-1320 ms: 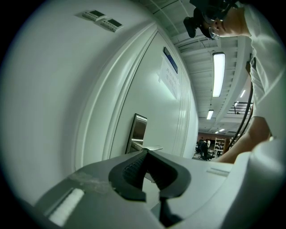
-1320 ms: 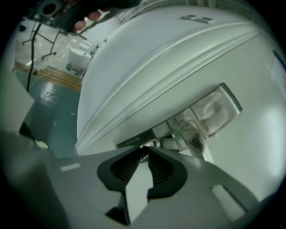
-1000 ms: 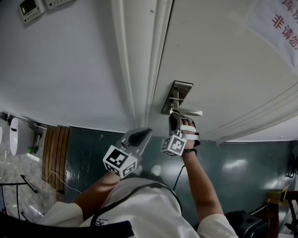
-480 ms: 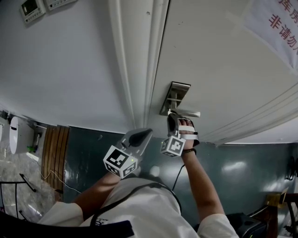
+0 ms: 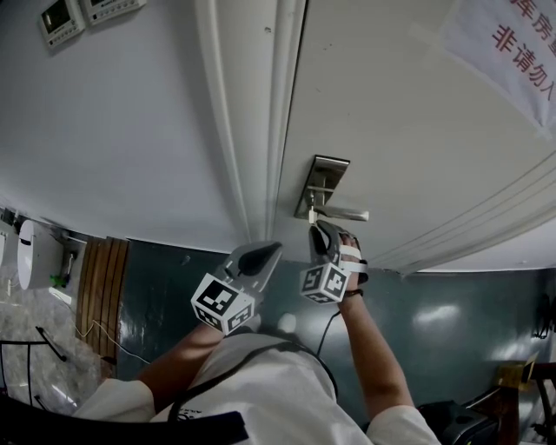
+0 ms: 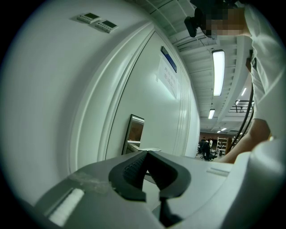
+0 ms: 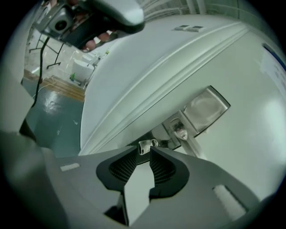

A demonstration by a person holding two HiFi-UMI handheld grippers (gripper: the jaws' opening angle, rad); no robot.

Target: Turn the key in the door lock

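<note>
A steel lock plate [image 5: 323,181] with a lever handle [image 5: 343,213] sits on the white door [image 5: 408,130]. In the right gripper view a small silver key [image 7: 145,145] sticks out of the lock under the plate [image 7: 206,108]. My right gripper [image 7: 144,151] points up at it. Its jaws are opening, with the key's head at the very tips between them. In the head view the right gripper [image 5: 316,229] sits just below the handle. My left gripper [image 5: 268,250] hangs lower left, away from the door, its jaws [image 6: 146,154] shut and empty.
The white door frame [image 5: 252,130] runs left of the lock. A paper notice [image 5: 512,39] is taped on the door's upper right. Wall controllers [image 5: 61,16] sit at the upper left. Wooden boards [image 5: 104,287] lie on the dark green floor at the left.
My right gripper has rolled a little at the key and sits slightly lower under the handle. The left gripper has stayed where it was.
</note>
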